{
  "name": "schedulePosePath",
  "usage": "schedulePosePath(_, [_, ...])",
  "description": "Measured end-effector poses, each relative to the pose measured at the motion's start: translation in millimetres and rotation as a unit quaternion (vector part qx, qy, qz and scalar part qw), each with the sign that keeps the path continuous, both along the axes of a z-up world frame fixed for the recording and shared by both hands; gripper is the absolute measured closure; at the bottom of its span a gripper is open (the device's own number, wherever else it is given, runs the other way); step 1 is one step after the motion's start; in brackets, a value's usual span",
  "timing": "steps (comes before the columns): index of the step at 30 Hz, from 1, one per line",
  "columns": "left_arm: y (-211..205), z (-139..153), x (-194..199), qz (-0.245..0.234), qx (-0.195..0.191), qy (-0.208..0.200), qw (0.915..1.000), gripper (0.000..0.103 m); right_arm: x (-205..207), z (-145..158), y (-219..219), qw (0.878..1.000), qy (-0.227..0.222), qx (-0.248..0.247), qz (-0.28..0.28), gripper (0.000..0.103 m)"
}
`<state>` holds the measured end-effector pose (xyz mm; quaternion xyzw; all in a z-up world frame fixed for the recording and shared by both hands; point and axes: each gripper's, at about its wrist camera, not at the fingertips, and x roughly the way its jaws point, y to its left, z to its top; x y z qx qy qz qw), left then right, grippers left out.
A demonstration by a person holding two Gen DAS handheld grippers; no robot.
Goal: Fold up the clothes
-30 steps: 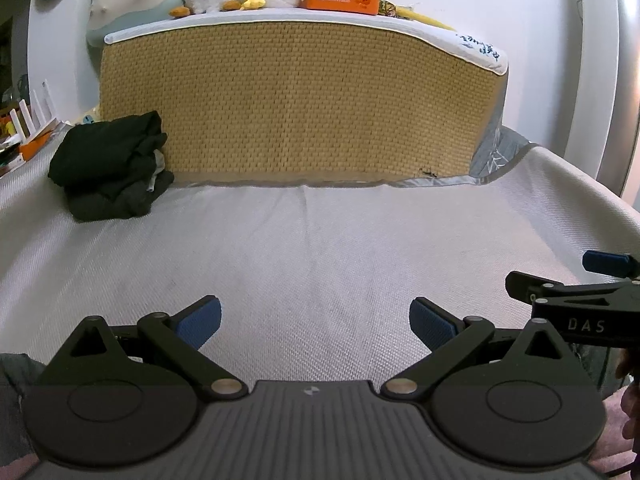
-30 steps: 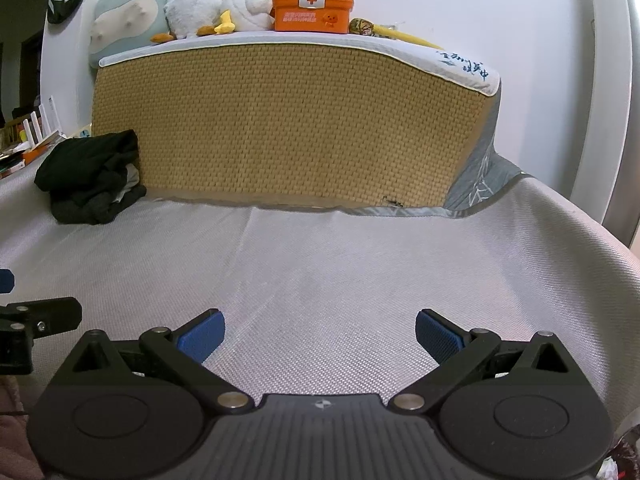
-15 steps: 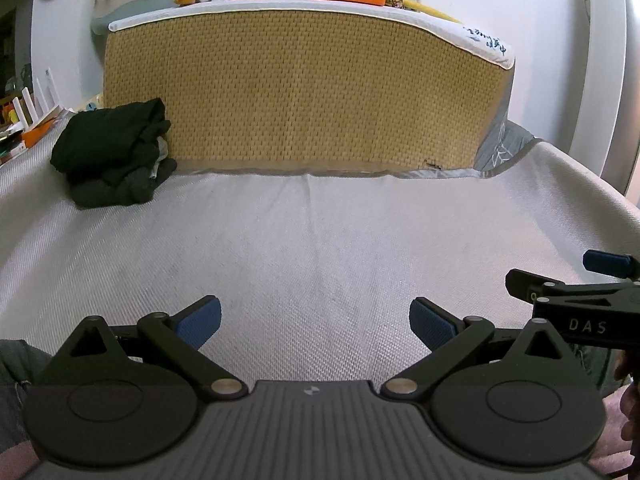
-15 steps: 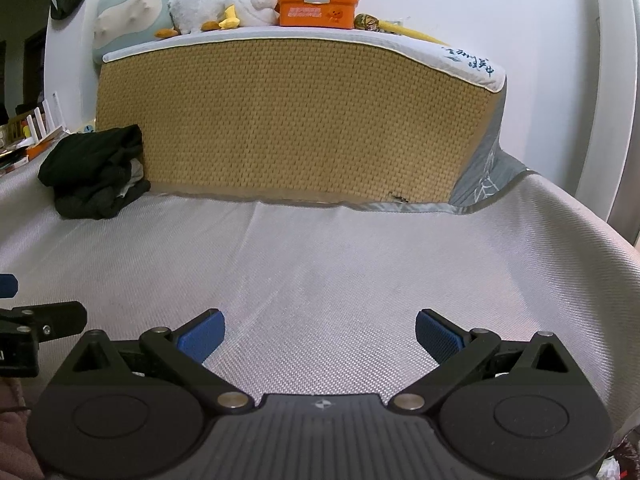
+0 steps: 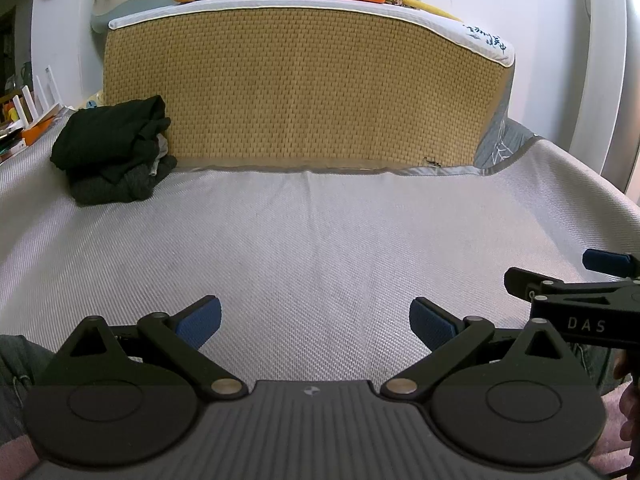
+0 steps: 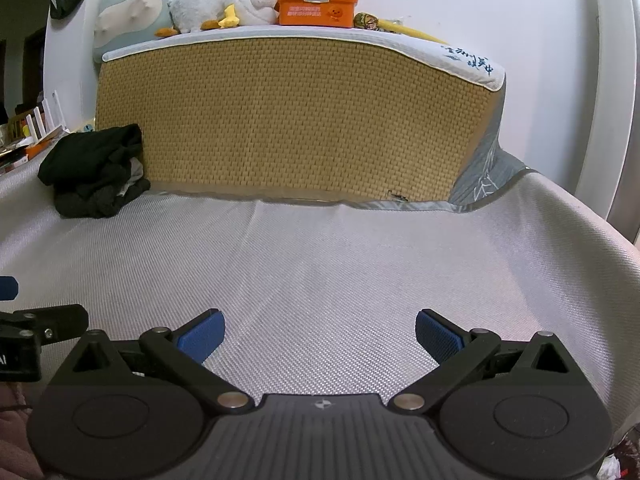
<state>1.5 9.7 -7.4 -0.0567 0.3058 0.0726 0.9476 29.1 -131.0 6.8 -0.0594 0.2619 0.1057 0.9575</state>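
Both grippers hang low over the near part of a grey woven bed surface (image 5: 320, 240), empty, jaws spread wide with bare cloth showing between the blue pads. From the left wrist view, the left gripper (image 5: 315, 318) sits near centre, and the right gripper (image 5: 576, 296) juts in at the right edge, close beside it; from the right wrist view, the right gripper (image 6: 320, 334) has its neighbour's tip at the near left edge. Between the fingers and the far wall of the bed, the surface lies flat and open — only faint creases cross it. To the right it curves up toward a pale vertical frame (image 6: 616, 100); to the left it runs to a cluttered shelf edge (image 5: 28, 120). At the far left, a heap of dark clothes (image 5: 116, 156) lies crumpled, touching the foot of an upright woven-faced mattress (image 5: 304, 88) that closes off the far side. Along the mattress's top edge sit plush toys (image 6: 224, 0), an orange first-aid box (image 6: 318, 4) and a pale cushion (image 6: 132, 20) — all well apart from the grippers.
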Motion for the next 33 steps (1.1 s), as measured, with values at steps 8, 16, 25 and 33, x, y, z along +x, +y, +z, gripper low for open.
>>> schedulePosePath(8, [0.5,-1.0,-1.5,-0.001,-0.001,0.003,1.0000,0.000,-1.0,-0.3,1.1,1.000,0.001,-0.001,0.000,0.001])
schedulePosePath(16, [0.2,-1.7,-2.9,-0.001,-0.003,0.005,1.0000,0.000,-3.3,-2.0,3.1,1.000,0.003,-0.002,0.001,0.001])
schedulePosePath(25, [0.2,-3.4,-4.6,-0.001,-0.005,0.008,1.0000,0.000,-3.1,-2.3,3.5,1.000,0.004,-0.002,0.002,0.001])
schedulePosePath(33, [-0.4,-4.6,-4.3,0.003,-0.006,0.008,0.9999,0.000,-3.1,-2.2,5.9,1.000,0.005,-0.002,0.002,0.001])
